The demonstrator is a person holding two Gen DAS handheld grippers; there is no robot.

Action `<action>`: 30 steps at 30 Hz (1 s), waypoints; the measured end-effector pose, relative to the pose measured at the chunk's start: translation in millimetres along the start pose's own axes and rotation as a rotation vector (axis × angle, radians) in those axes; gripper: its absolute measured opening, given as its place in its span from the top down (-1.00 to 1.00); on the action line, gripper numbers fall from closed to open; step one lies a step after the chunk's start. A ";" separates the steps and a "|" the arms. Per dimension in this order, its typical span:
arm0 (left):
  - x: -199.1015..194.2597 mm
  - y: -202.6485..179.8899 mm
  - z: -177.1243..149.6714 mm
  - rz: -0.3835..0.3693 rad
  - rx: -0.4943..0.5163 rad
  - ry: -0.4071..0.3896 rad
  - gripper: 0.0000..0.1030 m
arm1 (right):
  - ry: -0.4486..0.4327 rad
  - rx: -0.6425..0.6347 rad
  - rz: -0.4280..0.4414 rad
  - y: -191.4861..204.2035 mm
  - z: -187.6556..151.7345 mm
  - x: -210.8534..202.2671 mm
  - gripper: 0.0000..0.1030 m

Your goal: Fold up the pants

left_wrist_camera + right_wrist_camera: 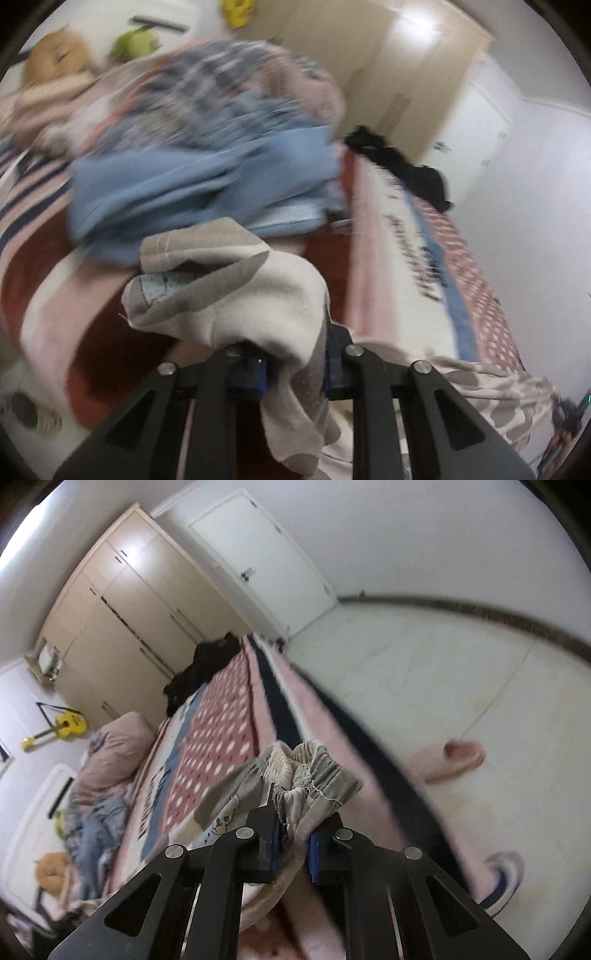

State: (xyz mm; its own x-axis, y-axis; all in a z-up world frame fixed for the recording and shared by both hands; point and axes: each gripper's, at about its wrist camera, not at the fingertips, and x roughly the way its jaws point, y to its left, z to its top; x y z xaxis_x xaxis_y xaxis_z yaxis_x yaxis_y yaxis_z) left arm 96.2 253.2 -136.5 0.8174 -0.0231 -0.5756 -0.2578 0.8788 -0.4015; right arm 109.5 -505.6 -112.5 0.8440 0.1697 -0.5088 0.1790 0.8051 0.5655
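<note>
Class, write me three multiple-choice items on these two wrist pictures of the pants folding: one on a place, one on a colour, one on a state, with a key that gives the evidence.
1. Where does the pink slipper lie?
A. on the bed
B. on the pale floor beside the bed
C. on top of the wardrobe

2. What colour is the guitar by the far wall?
A. yellow
B. black
C. red

3. How does the right claw stand?
A. open, clear of all cloth
B. shut on the pants' gathered waistband
C. shut on a pillow

Key
1 B: the pink slipper rests on the floor, off the side of the bed.
2 A: the guitar has a yellow body.
3 B: the right claw has the waistband of the pants pinched between its blue pads; the left claw likewise grips the pants' cloth.
</note>
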 end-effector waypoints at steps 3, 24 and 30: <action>1.8 -33.6 6.2 -0.093 0.053 -0.019 0.67 | -0.075 -0.001 -0.054 -9.8 26.1 -16.1 0.88; 10.9 59.8 -52.2 -0.139 -0.256 0.154 -0.57 | -0.007 0.015 -0.184 -73.5 26.0 -25.5 0.86; 25.7 47.1 -39.6 -0.015 -0.277 0.121 -0.57 | -0.005 -0.017 -0.178 -66.5 25.8 -30.7 0.85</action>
State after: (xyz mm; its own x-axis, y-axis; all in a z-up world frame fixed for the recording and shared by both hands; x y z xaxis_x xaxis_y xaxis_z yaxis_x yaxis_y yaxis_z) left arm 84.8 275.1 -198.4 0.7591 -0.1060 -0.6423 -0.3910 0.7146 -0.5800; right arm 84.8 -579.0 -117.7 0.8022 0.0214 -0.5967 0.3168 0.8319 0.4556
